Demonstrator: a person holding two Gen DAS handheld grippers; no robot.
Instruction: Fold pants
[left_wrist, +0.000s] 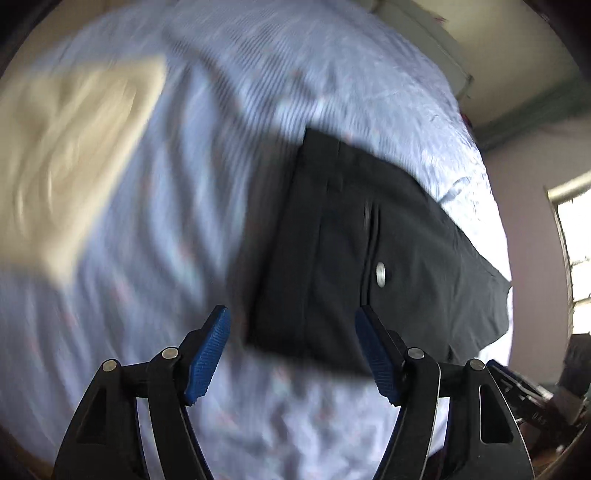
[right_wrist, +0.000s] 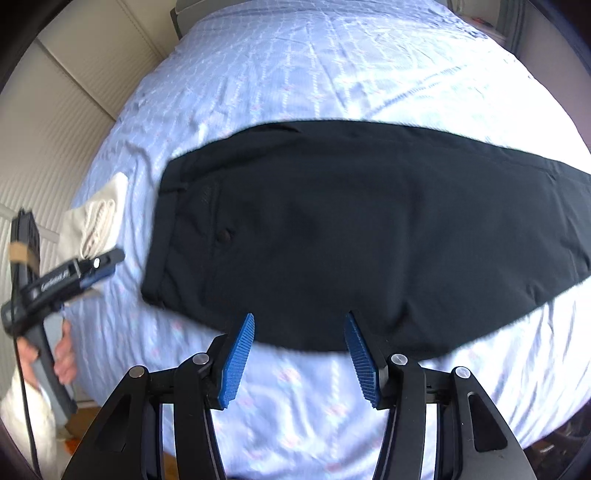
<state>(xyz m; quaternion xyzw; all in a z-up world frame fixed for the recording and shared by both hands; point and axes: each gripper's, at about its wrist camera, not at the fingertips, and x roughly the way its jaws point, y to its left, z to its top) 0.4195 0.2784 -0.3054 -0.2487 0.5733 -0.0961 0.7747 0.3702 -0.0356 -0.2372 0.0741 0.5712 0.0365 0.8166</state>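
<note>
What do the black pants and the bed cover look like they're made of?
Black pants: smooth, matte woven fabric, probably a thin synthetic or cotton blend; they lie flat with crisp seams and a metal button. Bed cover: light blue, slightly shiny crinkled cloth with a stitched pattern, possibly quilted.

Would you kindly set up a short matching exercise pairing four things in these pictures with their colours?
Things:
1. pants
2. bed sheet
3. folded cloth
4. pads of the right hand-held gripper

Colours:
A. cream
B. bright blue
C. black
D. pale blue, patterned

Pairs: 1-C, 2-D, 3-A, 4-B
</note>
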